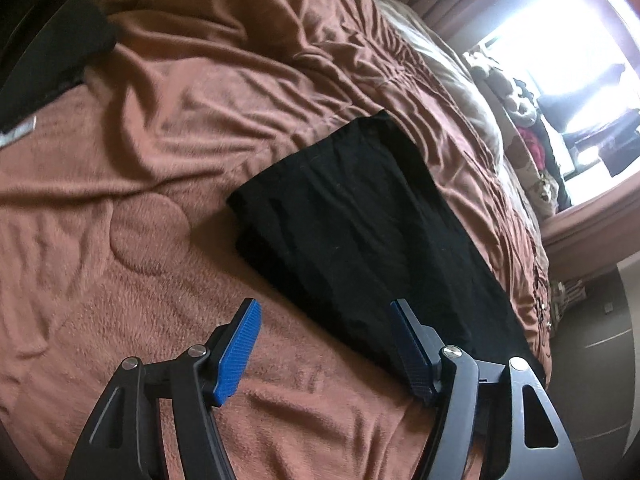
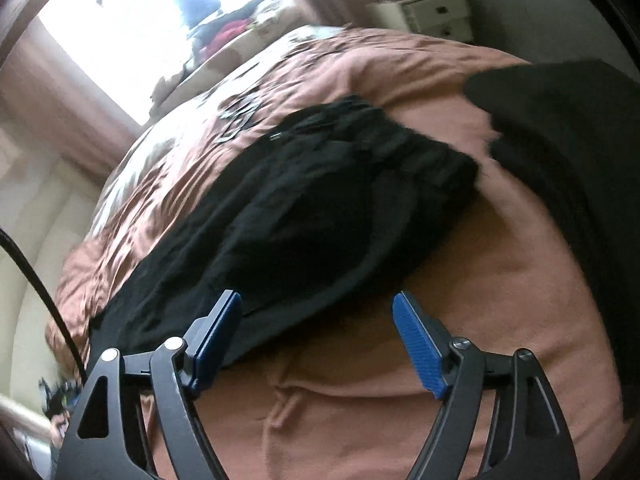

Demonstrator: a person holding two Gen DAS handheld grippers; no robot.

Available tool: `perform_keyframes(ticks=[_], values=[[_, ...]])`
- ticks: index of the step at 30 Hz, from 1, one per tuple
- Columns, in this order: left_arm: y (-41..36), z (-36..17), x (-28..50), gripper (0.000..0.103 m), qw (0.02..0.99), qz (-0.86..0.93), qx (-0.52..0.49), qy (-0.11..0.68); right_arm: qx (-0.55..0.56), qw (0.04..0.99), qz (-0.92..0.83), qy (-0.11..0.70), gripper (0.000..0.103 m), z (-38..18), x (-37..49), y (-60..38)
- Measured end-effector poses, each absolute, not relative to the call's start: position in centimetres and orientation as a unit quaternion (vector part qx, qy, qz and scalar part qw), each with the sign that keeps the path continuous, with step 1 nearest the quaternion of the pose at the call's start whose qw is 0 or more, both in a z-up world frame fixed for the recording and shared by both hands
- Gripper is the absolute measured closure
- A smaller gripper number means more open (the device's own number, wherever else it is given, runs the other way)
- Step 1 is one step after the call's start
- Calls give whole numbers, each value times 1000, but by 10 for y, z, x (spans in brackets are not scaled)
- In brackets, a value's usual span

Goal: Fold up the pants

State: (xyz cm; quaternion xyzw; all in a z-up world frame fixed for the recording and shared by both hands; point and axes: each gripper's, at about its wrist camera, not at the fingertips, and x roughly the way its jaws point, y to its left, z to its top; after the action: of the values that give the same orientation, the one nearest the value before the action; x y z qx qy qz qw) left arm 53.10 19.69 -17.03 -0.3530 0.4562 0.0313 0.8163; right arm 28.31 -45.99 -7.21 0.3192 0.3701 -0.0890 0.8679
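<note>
Black pants (image 1: 360, 232) flat on the bed (image 1: 140, 168), both sets of fingers wide and empty.

Left wrist: left gripper (image 1: 326, 322) hovering at the near edge of the folded pants. Right wrist, kinda blurry: right gripper (image 2: 316, 312) over the bunched, maybe waistband, end of the pants (image 2: 304, 216); second dark garment (image 2: 568, 152) off to the side.

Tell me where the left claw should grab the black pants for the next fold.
Take the near narrow end of the black pants, coming low from the near side. That end lies flat on the brown blanket just ahead of the open left claw.
</note>
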Motion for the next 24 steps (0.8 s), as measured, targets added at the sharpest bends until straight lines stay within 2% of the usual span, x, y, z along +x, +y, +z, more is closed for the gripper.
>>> perform_keyframes(ticks=[6, 9, 14, 19, 20, 22, 23, 24], values=[[204, -185, 528, 46, 809, 43, -357, 465, 389, 850, -96, 342, 26, -99, 277, -492], [206, -189, 527, 46, 808, 48, -355, 467, 393, 848, -99, 343, 31, -112, 290, -497], [205, -193, 526, 47, 808, 50, -351, 470, 392, 848, -104, 341, 31, -126, 313, -503], [211, -193, 524, 65, 809, 59, -357, 464, 386, 851, -101, 342, 32, -128, 330, -503], [213, -193, 524, 66, 808, 63, -360, 463, 387, 850, -102, 341, 36, -129, 332, -504], [219, -193, 522, 69, 805, 77, -367, 460, 387, 849, -105, 343, 57, -131, 335, -508], [221, -194, 521, 70, 804, 82, -369, 459, 384, 848, -110, 349, 84, -132, 334, -510], [223, -195, 521, 71, 803, 85, -371, 459, 390, 846, -104, 348, 90, -132, 333, -512]])
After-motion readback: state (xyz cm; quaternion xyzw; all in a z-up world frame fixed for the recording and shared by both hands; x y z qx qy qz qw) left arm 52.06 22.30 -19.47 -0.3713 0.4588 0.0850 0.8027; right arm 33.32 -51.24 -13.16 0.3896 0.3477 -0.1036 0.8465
